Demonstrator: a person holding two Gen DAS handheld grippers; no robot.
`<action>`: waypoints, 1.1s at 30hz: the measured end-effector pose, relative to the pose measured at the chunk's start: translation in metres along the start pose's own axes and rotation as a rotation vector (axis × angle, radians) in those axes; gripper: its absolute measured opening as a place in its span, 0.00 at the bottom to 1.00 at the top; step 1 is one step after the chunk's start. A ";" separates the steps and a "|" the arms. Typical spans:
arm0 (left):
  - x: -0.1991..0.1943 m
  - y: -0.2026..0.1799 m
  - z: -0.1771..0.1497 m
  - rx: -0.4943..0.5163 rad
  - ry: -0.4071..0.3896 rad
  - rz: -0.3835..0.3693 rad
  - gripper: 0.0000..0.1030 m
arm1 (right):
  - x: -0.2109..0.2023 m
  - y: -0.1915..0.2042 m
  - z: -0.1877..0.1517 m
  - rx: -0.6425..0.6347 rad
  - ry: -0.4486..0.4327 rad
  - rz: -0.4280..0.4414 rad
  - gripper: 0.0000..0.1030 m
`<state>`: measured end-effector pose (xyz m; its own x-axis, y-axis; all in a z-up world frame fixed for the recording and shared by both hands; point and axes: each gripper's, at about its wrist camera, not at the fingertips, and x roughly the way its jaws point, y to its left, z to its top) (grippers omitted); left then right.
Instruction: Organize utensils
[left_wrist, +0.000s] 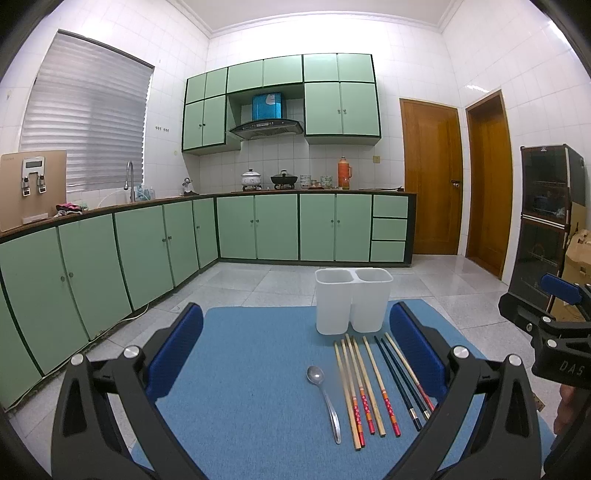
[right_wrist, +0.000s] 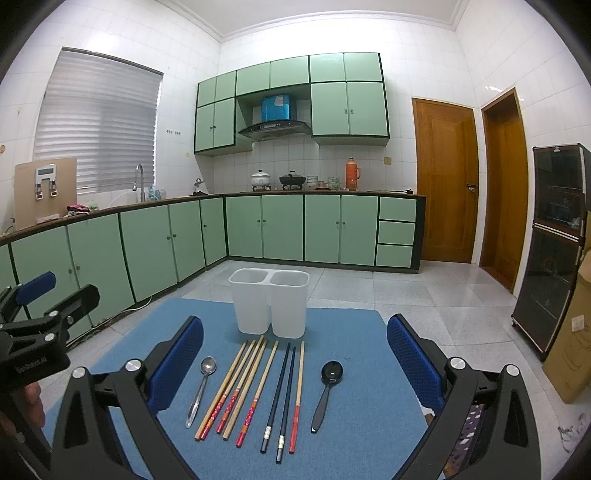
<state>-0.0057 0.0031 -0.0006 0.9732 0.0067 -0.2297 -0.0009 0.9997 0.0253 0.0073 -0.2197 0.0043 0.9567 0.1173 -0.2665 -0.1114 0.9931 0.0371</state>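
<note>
Both our grippers, left (left_wrist: 295, 354) and right (right_wrist: 295, 354), gape wide, holding nothing. Nearest on the mat (right_wrist: 351, 325): steel spoon (right_wrist: 201, 389), chopsticks (right_wrist: 258, 391), black spoon (right_wrist: 327, 391), all loose in a row. Beyond, touching distance from tips, the bin (right_wrist: 269, 302) looks empty; we judge nothing sorted yet. Mat edges near, room above clear.

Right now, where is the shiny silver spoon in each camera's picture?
Left wrist view: the silver spoon lies low in the middle, just left of the chopsticks.
Right wrist view: the spoon lies lower left, again left of the chopsticks.
Shared landmark: the white two-cup holder behind them.
</note>
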 end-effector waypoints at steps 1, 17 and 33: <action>0.000 0.000 0.000 0.000 -0.001 0.000 0.95 | 0.000 0.000 0.000 -0.001 0.000 -0.001 0.94; 0.000 0.000 0.002 0.000 0.001 0.000 0.95 | -0.001 0.000 0.000 -0.002 0.000 -0.002 0.94; -0.007 0.002 0.008 0.002 -0.005 0.006 0.95 | -0.005 0.000 0.002 -0.001 -0.005 -0.007 0.94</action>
<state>-0.0103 0.0053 0.0090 0.9743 0.0122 -0.2249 -0.0060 0.9996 0.0281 0.0028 -0.2203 0.0080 0.9587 0.1105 -0.2620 -0.1051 0.9939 0.0345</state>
